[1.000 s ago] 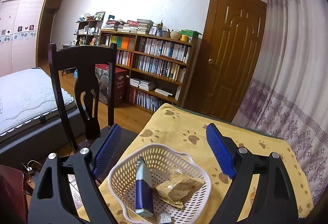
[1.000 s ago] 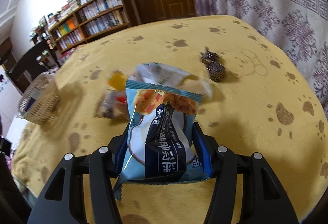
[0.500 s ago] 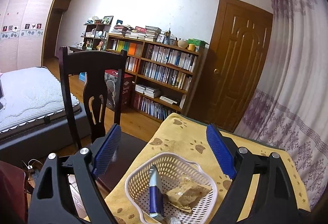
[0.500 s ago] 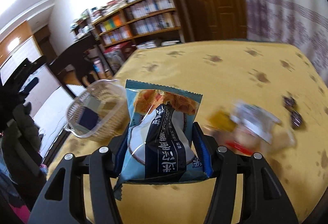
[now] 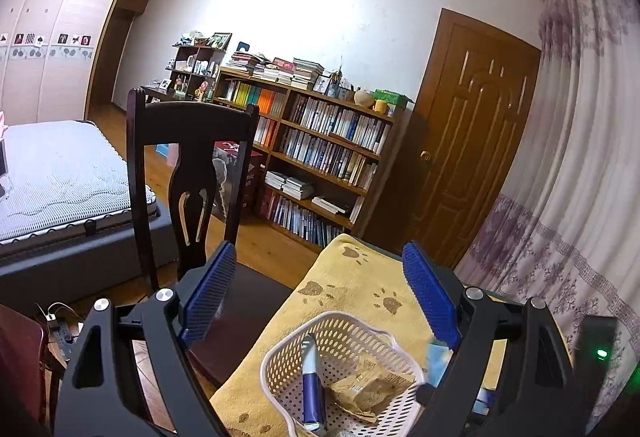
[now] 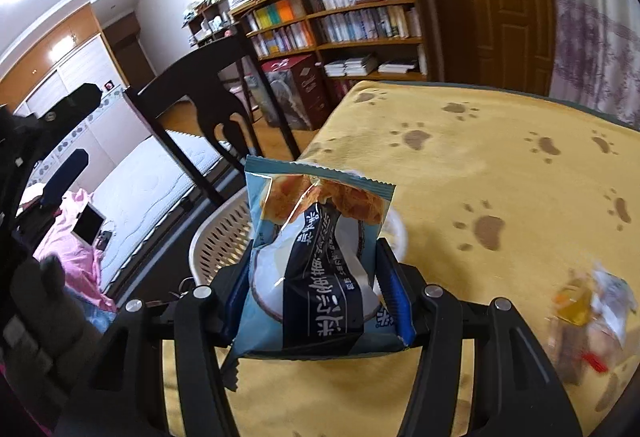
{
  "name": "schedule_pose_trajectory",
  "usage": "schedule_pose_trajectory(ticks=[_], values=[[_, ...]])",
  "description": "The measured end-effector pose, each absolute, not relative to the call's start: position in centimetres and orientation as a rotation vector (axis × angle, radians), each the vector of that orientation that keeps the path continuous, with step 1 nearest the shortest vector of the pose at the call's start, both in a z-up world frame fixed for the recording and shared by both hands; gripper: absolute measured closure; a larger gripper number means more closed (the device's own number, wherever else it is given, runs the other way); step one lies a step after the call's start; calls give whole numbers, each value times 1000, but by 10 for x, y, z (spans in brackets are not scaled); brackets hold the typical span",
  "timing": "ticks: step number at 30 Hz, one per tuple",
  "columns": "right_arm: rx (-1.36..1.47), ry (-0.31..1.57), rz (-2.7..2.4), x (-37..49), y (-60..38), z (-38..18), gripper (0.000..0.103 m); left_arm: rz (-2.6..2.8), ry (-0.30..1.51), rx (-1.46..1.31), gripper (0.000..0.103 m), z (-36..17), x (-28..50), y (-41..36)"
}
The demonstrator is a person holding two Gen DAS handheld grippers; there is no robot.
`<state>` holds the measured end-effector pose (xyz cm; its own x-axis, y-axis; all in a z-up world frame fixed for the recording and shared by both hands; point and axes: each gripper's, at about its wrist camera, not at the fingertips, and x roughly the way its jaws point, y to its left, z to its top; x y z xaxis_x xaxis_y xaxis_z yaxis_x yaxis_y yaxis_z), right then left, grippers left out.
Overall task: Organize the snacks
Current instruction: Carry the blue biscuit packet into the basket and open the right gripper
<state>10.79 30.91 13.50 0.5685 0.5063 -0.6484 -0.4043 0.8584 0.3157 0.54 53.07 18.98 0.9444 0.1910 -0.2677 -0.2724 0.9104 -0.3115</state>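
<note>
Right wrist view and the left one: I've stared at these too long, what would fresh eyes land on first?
First the blue snack packet, upright and clamped in the right gripper, filling the middle of the right wrist view just before the white basket. Then, in the left wrist view, that basket on the yellow paw-print tablecloth, holding a blue stick pack and a tan wrapper, with the left gripper open above it.

The desk cover is yellow with brown paw prints. The basket is white, holding a dark blue packet and a tan wrapper. The snack bag is light blue with a dark navy band and white lettering. The curtain is pale with purple flowers.
</note>
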Motion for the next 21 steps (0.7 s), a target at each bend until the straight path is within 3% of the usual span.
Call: schedule_pose_trajectory(ticks=[7, 21], values=[[210, 872, 610, 129, 342, 128, 40, 238, 231, -382, 17, 190, 5, 539], [203, 884, 600, 128, 340, 118, 40, 236, 226, -397, 13, 192, 3, 544]])
